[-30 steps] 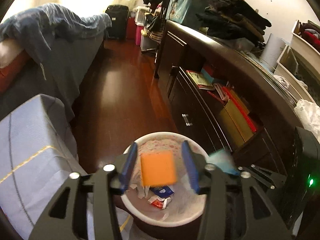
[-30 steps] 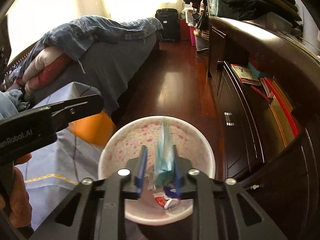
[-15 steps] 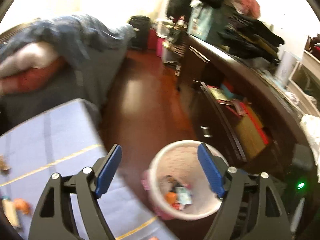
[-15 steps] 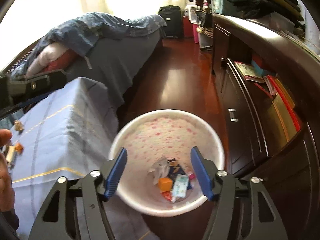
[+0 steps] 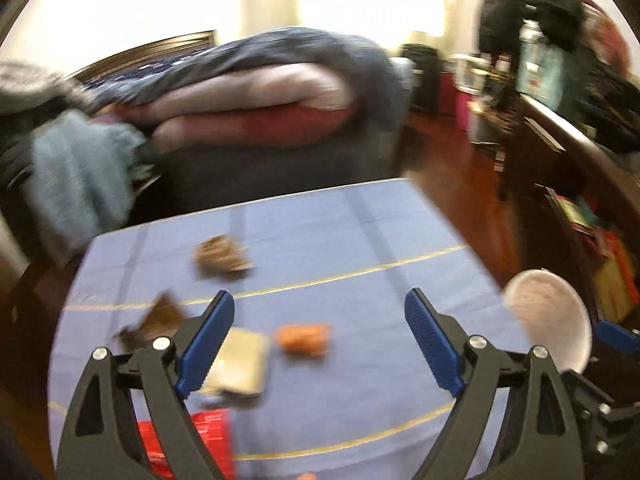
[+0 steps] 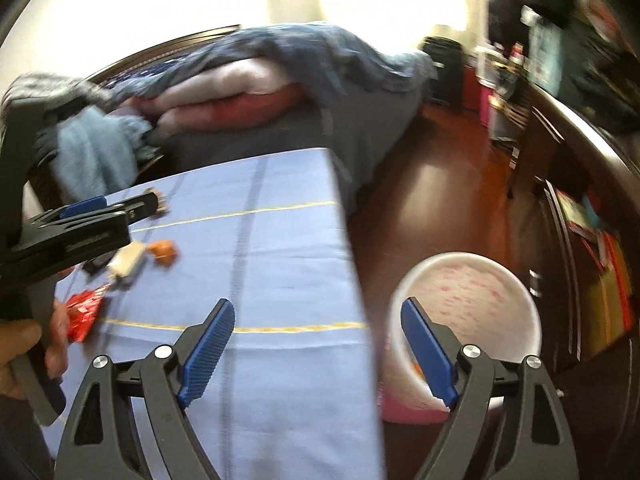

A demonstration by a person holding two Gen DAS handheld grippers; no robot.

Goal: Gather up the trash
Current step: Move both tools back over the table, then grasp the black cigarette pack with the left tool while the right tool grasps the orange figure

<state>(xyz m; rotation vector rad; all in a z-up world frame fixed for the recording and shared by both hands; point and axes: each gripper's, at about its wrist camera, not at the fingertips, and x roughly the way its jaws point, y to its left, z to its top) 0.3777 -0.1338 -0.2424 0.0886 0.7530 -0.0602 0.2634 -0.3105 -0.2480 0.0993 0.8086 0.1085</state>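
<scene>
While both sets of tongs swing off the bin toward the bench, I log the collection as partly done. My left tongs stand spread with nothing between the pads, and their jaws have just been opening; my right tongs likewise, spread and empty, also just opened. The white bin sits on the floor just beside the bench edge; its contents are too blurred to confirm. At least 5 pieces remain on the blue-covered bench: an orange scrap, a tan packet, a red wrapper and 2 brown crumpled bits. All lie on the left side, nearest the left tongs. I judge several more pick-and-drop rounds are still needed.
</scene>
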